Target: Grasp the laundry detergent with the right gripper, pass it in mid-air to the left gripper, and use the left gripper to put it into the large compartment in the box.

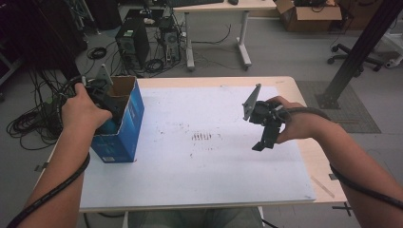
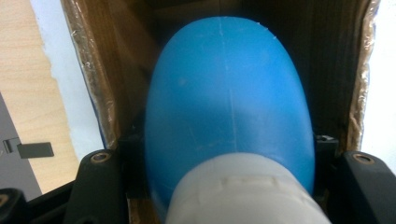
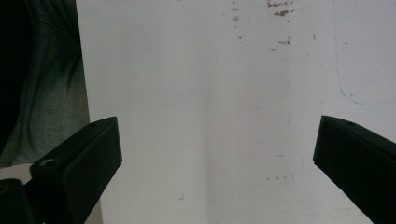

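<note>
Holding your left hand-held gripper (image 1: 105,102) down into the open top of the tall blue cardboard box (image 1: 124,124), you have its black jaws pinching a smooth blue plastic bottle with a white ribbed cap (image 2: 229,116). In the left gripper view the bottle points away from the camera, cap nearest the lens, its rounded blue body lying between the brown inner walls of the box, so the bottle is partly inside the box and not resting on the tabletop. The box stands upright at the left edge of the white sheet (image 1: 199,156) that covers most of the light wooden tabletop (image 1: 313,156), and your left hand (image 1: 83,111) sits just beside its near rim. Your right hand-held gripper (image 1: 263,142) hangs above the right part of the sheet, well apart from the box, pointing downward; the right gripper view shows its two black jaws spread wide with nothing between them, over bare white sheet marked with a few small brown smudges. A black cable (image 1: 52,192) trails along your left forearm.
</note>
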The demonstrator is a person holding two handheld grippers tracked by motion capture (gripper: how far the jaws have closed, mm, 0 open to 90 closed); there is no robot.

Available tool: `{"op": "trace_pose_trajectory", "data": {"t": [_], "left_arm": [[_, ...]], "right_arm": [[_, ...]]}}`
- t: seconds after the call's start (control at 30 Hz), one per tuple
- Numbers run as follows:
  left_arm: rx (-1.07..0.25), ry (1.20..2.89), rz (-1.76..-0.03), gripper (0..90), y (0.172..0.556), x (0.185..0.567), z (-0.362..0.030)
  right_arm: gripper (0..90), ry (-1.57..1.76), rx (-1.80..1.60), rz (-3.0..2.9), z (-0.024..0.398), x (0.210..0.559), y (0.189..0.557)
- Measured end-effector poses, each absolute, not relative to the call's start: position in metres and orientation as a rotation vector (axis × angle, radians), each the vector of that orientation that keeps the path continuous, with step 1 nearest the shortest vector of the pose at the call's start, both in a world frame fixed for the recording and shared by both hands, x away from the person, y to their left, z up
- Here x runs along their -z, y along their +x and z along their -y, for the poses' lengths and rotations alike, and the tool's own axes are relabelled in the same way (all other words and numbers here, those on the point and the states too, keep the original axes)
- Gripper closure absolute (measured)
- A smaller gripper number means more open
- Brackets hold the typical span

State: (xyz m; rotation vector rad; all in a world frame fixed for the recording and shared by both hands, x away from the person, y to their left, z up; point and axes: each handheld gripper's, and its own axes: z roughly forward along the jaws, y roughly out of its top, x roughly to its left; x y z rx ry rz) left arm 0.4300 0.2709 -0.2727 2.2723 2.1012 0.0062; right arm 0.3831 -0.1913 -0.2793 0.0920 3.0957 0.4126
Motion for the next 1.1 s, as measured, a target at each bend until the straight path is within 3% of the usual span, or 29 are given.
{"op": "trace_pose_trajectory", "data": {"t": [1.1], "left_arm": [[0.021,2.254,-2.112,37.5,0.430,0.287,-0.275]], "right_arm": [[1.1,0.095,-0.425,-3.097,0.194,0.283,0.381]]}}
